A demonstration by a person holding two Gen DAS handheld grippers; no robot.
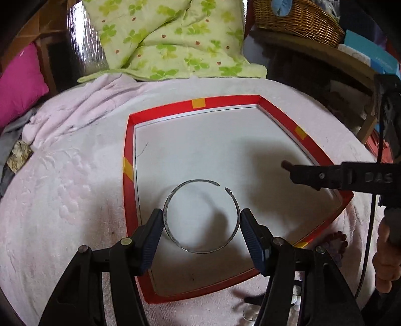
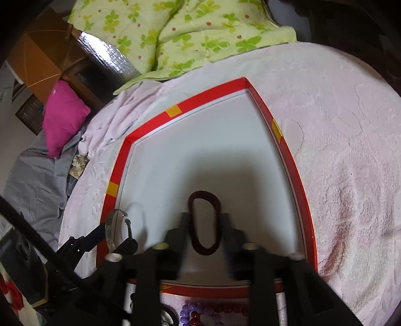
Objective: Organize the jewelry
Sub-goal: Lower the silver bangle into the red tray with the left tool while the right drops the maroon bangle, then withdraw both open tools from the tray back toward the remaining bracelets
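A shallow red-rimmed tray (image 1: 275,114) with a white floor lies on a pale pink blanket (image 1: 62,200). My left gripper (image 1: 201,222) is shut on a thin silver open bangle (image 1: 175,193) and holds it over the tray's near part; the bangle also shows in the right wrist view (image 2: 110,233). My right gripper (image 2: 204,225) is shut on a dark maroon hair tie (image 2: 198,198), squeezed into an oval, over the tray (image 2: 288,155). The right gripper shows in the left wrist view (image 1: 288,166) from the side.
Purple and dark red bead bracelets (image 2: 200,313) lie on the blanket just in front of the tray. A green clover quilt (image 1: 170,37), a magenta cushion (image 1: 20,80) and a wicker basket (image 1: 295,17) lie beyond.
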